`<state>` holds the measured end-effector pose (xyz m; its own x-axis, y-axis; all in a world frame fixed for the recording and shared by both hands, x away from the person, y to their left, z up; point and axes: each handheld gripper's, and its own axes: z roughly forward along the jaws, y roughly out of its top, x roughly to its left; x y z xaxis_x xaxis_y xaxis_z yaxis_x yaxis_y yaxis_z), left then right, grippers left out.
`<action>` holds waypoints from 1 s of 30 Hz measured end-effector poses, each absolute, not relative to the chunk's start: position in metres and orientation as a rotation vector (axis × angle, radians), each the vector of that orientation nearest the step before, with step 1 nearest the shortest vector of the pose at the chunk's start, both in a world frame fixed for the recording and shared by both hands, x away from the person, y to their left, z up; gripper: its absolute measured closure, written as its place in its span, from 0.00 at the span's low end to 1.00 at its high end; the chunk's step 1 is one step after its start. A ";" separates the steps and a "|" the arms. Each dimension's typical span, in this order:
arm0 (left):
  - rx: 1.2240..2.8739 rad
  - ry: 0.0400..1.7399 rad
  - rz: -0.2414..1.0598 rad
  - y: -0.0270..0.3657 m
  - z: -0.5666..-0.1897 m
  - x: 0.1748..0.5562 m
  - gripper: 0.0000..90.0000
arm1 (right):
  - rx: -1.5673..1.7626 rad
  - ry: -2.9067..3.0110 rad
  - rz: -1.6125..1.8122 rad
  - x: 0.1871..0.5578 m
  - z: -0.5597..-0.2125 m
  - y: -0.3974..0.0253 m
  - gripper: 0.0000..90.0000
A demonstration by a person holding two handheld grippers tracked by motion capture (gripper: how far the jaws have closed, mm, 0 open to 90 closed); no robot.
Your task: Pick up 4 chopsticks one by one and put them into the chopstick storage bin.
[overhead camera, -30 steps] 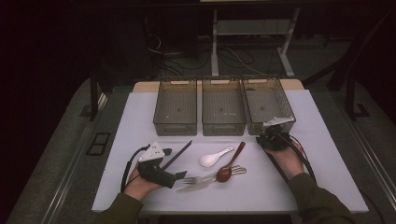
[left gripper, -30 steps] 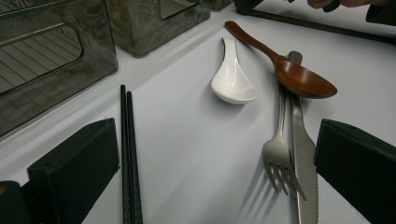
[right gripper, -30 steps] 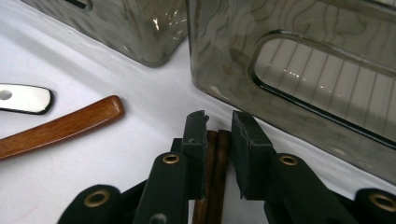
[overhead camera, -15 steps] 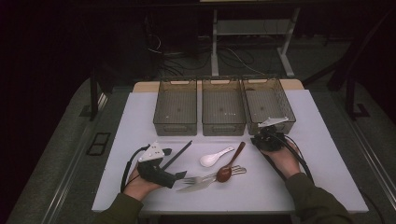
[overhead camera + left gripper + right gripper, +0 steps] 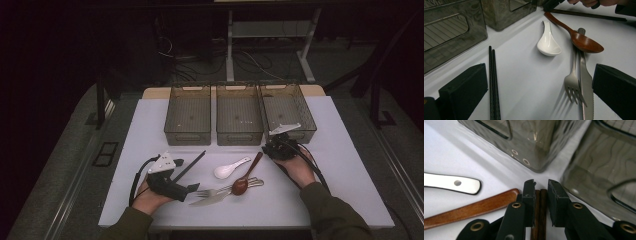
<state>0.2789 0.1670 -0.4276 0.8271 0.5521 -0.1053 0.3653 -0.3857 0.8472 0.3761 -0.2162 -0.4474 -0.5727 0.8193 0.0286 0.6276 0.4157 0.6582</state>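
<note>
A: Right gripper status?
B: Jaws nearly together around a pair of brown chopsticks, flat on the table just below the right bin.
A: Left gripper?
B: Jaws spread wide, holding nothing. Black chopsticks by its 9 o'clock jaw, fork and knife at 3.

Both forearms reach in over the near edge of the table. The left gripper lies low, tilted rightward, jaws spread wide apart. The right gripper points away from the person, its jaws drawn close with a narrow gap between them.
</note>
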 end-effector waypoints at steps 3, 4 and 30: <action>2.017 0.677 0.237 0.167 -0.428 0.279 0.00 | 1.255 2.379 0.914 0.377 -0.448 -0.215 0.84; 2.017 0.677 0.237 0.167 -0.428 0.279 0.00 | 1.250 2.380 0.916 0.377 -0.448 -0.215 0.84; 2.023 0.669 0.238 0.169 -0.427 0.278 0.00 | 1.286 2.368 1.079 0.366 -0.430 -0.237 0.65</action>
<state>0.2777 0.1687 -0.4274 0.8309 0.5473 -0.1007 0.3608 -0.3920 0.8463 0.3658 -0.2371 -0.4304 -0.5848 0.8004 0.1321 0.6248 0.3405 0.7027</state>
